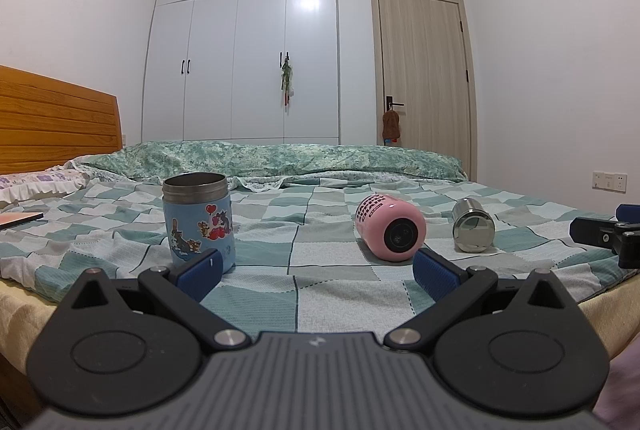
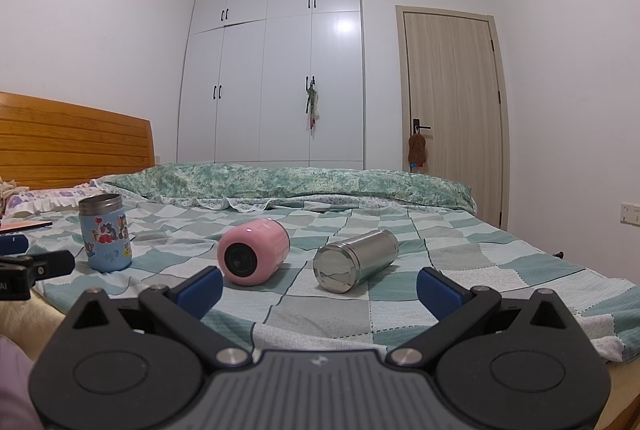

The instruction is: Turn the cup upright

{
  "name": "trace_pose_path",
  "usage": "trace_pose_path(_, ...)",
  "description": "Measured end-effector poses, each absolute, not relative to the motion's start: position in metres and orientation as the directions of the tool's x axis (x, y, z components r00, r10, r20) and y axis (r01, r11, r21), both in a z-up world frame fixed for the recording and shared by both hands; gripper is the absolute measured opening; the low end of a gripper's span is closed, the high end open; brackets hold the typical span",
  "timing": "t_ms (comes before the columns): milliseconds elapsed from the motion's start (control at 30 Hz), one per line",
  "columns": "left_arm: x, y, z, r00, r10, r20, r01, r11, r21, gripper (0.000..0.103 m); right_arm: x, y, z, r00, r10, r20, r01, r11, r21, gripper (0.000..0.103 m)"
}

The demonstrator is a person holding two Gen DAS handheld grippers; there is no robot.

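Three cups sit on the checked bedspread (image 1: 320,286). A blue cartoon cup (image 1: 198,220) (image 2: 106,232) stands upright, mouth up. A pink cup (image 1: 390,226) (image 2: 254,256) lies on its side, base toward me. A steel cup (image 1: 473,225) (image 2: 354,260) lies on its side to the right of it. My left gripper (image 1: 318,272) is open and empty near the bed's front edge, short of the blue and pink cups. My right gripper (image 2: 320,288) is open and empty, short of the pink and steel cups.
A green floral duvet (image 1: 280,158) lies rolled along the bed's far side. A wooden headboard (image 1: 56,122) and pillow are at the left, with a flat pink-topped item (image 1: 20,219) near them. A white wardrobe (image 1: 248,46) and a door (image 1: 424,70) stand behind.
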State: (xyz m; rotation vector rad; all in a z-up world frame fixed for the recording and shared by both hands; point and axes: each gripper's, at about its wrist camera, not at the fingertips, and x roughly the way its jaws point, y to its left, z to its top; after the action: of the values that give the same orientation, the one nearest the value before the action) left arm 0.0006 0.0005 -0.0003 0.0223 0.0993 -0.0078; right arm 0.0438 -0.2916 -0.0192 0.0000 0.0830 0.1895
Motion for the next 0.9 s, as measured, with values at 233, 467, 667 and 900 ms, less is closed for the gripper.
trace_pose_path(233,0.001,-0.004,0.000,0.996,-0.017,-0.093,0.018,1.000,0.002,0.103,0.043,-0.293,-0.021,0.979,0.185,-0.086,-0.185,0.983,0.000,0.103)
trace_pose_path(467,0.002,-0.005,0.000,0.995,-0.016,-0.102,0.017,1.000,0.006,0.103,0.045,-0.292,-0.019,0.976,0.198,-0.089,-0.199,0.980,0.000,0.103)
trace_pose_path(667,0.009,-0.006,0.009,0.988,-0.024,-0.152,0.030,0.999,0.036,0.103,0.050,-0.289,-0.011,0.961,0.239,-0.137,-0.239,0.971,0.017,0.103)
trace_pose_path(900,0.050,-0.008,0.029,0.973,-0.140,-0.184,0.160,0.982,0.101,0.103,0.079,-0.275,0.011,0.925,0.318,-0.207,-0.317,0.948,0.041,0.103)
